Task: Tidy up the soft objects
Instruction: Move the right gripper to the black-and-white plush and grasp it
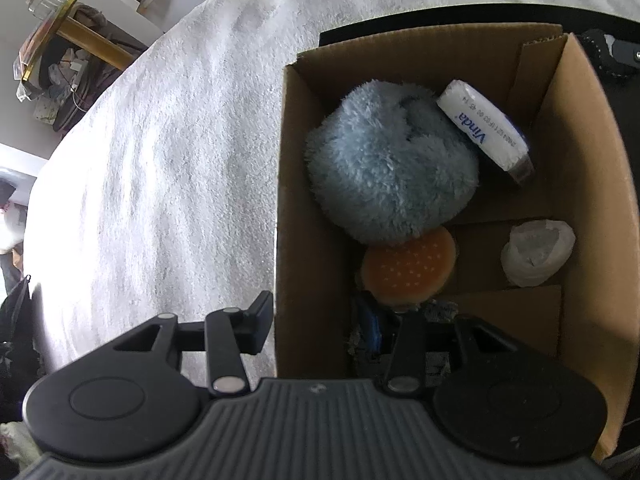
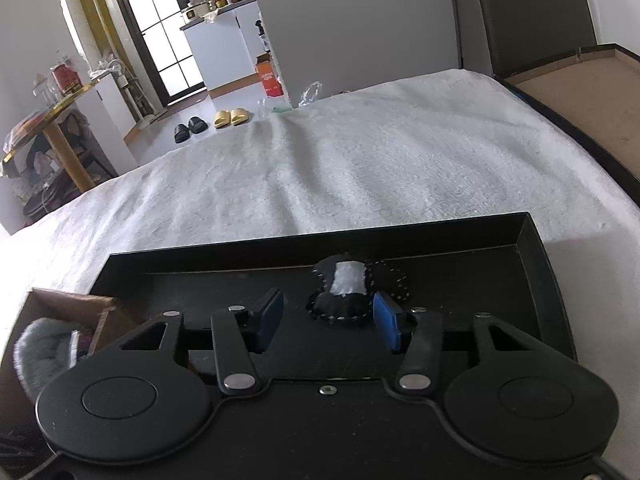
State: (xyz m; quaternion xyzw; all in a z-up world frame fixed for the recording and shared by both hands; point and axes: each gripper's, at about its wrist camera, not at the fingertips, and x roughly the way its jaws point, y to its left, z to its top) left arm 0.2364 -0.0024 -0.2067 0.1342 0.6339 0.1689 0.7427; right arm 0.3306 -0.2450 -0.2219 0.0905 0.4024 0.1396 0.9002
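in the right wrist view the black stitched soft piece with a white patch (image 2: 352, 294) lies on the black tray (image 2: 532, 264) at frame centre, just ahead of the right gripper (image 2: 330, 320), nearer its right blue pad (image 2: 387, 326), its long axis seemingly slanting toward upper right; the jaws stand apart, gripping nothing. the left gripper (image 1: 320, 322), open too, straddles the left wall of the cardboard box (image 1: 592, 184), holding a blue plush (image 1: 390, 164), an orange bun-like toy (image 1: 408, 266), a tissue pack (image 1: 484, 130) and a white bag (image 1: 536, 252). all sits on a white fleecy blanket (image 2: 340, 168), a kitchen doorway in the upper left.
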